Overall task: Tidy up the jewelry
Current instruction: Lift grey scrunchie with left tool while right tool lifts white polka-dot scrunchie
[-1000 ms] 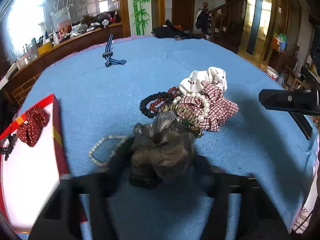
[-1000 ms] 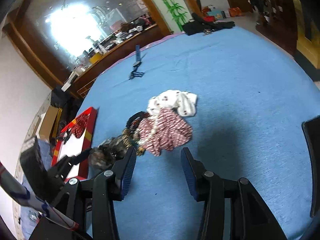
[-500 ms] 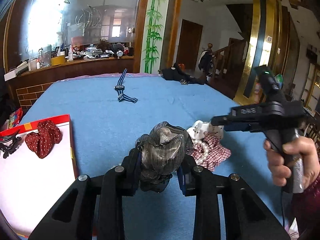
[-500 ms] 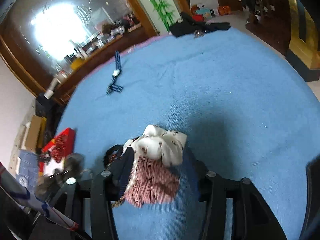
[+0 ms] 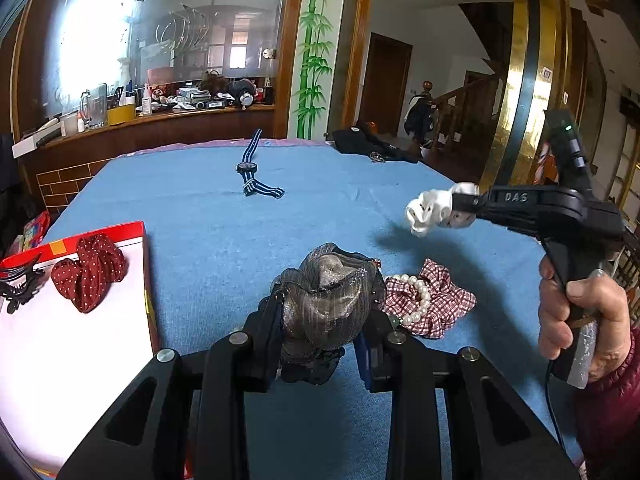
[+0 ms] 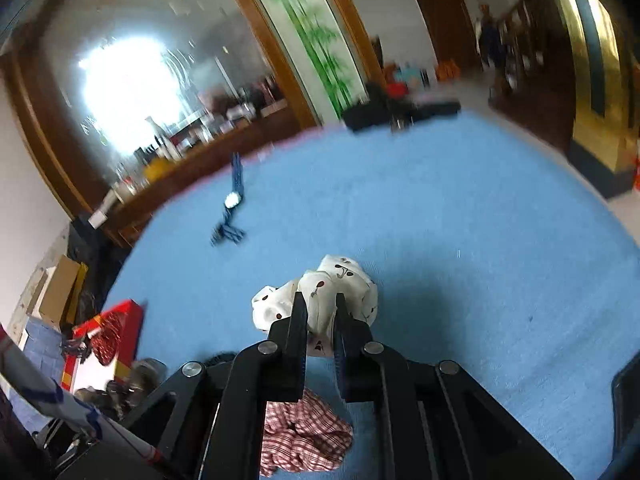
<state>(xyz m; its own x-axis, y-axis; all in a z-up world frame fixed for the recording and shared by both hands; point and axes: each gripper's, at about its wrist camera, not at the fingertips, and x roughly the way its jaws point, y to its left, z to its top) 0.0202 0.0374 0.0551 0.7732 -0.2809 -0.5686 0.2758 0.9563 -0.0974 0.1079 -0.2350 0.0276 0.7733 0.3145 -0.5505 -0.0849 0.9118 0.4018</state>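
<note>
The left fingers are clamped on a grey-brown mesh scrunchie, held just above the blue bench. The right fingers have just been closing and are now pinched on a white printed scrunchie, lifted clear of the bench; in the left view it hangs from the right gripper, which a hand holds by its handle.

Near the left gripper, a red checked scrunchie lies on the bench with a pearl bracelet across it, touching.

To the left sits a red-edged box with a white floor. It holds a red dotted scrunchie and, beside it, a black claw clip.

Farther off, a striped watch lies alone mid-bench, and dark cloth sits at the far edge.

The step in hand looks like carrying: both scrunchies are picked up. The next move likely calls for swinging each over the box, lowering it onto bare white floor, then parting the fingers. The checked scrunchie, pearls and watch remain unsorted.
</note>
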